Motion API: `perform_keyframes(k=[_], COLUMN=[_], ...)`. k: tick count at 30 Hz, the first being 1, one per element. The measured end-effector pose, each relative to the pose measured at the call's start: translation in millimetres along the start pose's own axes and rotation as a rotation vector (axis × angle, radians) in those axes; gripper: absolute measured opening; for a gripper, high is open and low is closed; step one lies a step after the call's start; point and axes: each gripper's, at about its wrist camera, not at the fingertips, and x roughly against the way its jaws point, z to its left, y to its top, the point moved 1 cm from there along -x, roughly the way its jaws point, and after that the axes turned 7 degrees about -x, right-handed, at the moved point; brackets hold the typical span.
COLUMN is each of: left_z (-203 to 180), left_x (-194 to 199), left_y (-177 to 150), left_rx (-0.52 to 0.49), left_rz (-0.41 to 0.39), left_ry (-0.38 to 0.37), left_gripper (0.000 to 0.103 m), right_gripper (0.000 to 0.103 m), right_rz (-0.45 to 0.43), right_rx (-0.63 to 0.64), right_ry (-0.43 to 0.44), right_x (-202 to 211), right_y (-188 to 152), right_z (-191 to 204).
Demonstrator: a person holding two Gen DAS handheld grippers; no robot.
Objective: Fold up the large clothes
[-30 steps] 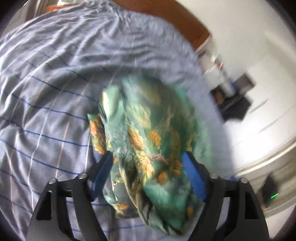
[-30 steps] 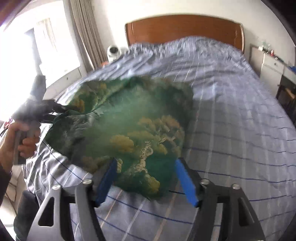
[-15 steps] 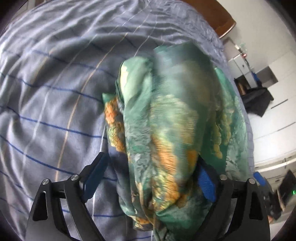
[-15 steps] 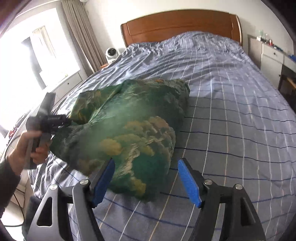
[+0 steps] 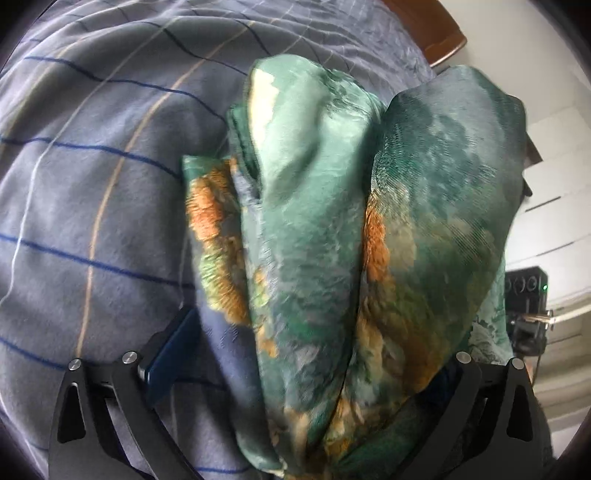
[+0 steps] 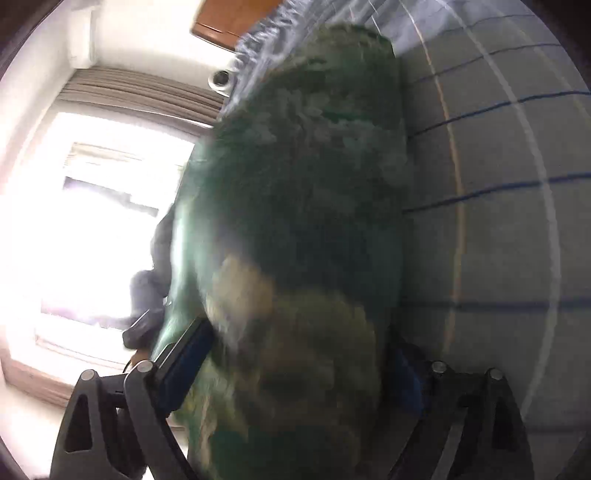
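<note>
A green garment with an orange and cream floral print hangs bunched over the striped blue-grey bedspread. In the left wrist view it fills the space between my left gripper's fingers, which stand wide apart; the blue left pad shows and the right pad is hidden by cloth. In the right wrist view the same garment is blurred and lies between my right gripper's wide-apart fingers, with the left blue pad visible.
The wooden headboard is at the far end of the bed. A bright window with curtains and a small white device lie beside the bed. Dark equipment with a green light stands on the room's right.
The garment has come much closer to both cameras and now fills both views. The right wrist view has rolled sharply, so the window is on the left and the bed on the right.
</note>
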Motion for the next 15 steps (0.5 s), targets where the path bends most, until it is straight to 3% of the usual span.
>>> perform_keyframes(k=[1,2,3,4,7,9,11,15], left_z=[-4.1,-10.4,-17.7,-29.5,-50.4,-59.3,-64.3,-77.9], left_x=[1.8,5.7,11.2,20.9,39.9,57.0,73.6,87.7], left_y=[1.2,2.4,2.5,0.7,-7.2,-9.6,-14.5,20.5], left_rx=[-0.004,-0.009,-0.027,-0.057,-0.108,-0.115,-0.122,-0.158], left_rz=[-0.004,-0.015,-0.028,-0.053,-0.107,-0.151,-0.191,-0.262], left_ry=[-0.019,-0.002,0.025,0.055,0.111,0.109,0.091,0.099], left_gripper=[0.079,0.074,0.059,0.053,0.048,0.048,0.048,0.048], right_gripper=[0.089,0.088,0.084,0.081,0.076,0.076,0.076,0.076], right_rz=[-0.004,-0.014,-0.037,-0.065,-0.173,-0.242,-0.3,-0.37], right_rx=[0.041,0.12,0.214,0.3,0.563,0.671,0.732,0.767], right_ry=[-0.05,-0.124,-0.195,-0.254,-0.407,-0.447,-0.455,-0.42], right_x=[-4.0,-6.5,-6.5,-5.4,-2.2,3.1,12.5,34.2], right_y=[0.6,-2.4,-9.6,-18.3,-55.1,-77.3,-88.7,-71.5], right_z=[8.8,24.0,41.5,57.0,102.9,123.3,136.7,155.1])
